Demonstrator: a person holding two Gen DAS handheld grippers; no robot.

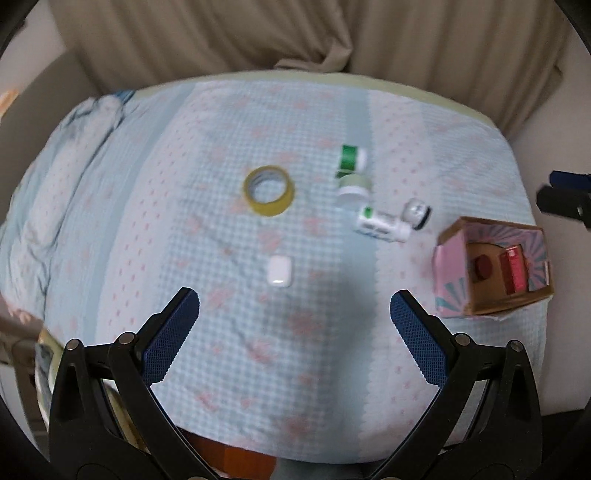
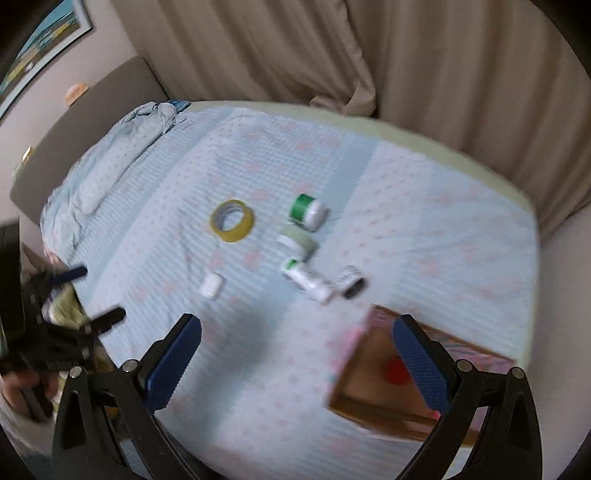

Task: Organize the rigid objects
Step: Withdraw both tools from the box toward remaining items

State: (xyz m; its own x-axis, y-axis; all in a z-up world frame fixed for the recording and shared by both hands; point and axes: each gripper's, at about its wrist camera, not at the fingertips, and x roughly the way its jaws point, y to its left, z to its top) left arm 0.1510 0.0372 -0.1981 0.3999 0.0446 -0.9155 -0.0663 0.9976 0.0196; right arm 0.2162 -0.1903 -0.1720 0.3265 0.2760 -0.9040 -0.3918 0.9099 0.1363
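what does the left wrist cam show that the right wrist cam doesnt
Only the left wrist view shows the red box standing inside the cardboard box, and orange furniture below the bed edge. Only the right wrist view shows the framed picture on the wall and the headboard. Both share the yellow tape roll, white case, green-and-white containers, the open left gripper and open right gripper, and the curtain.
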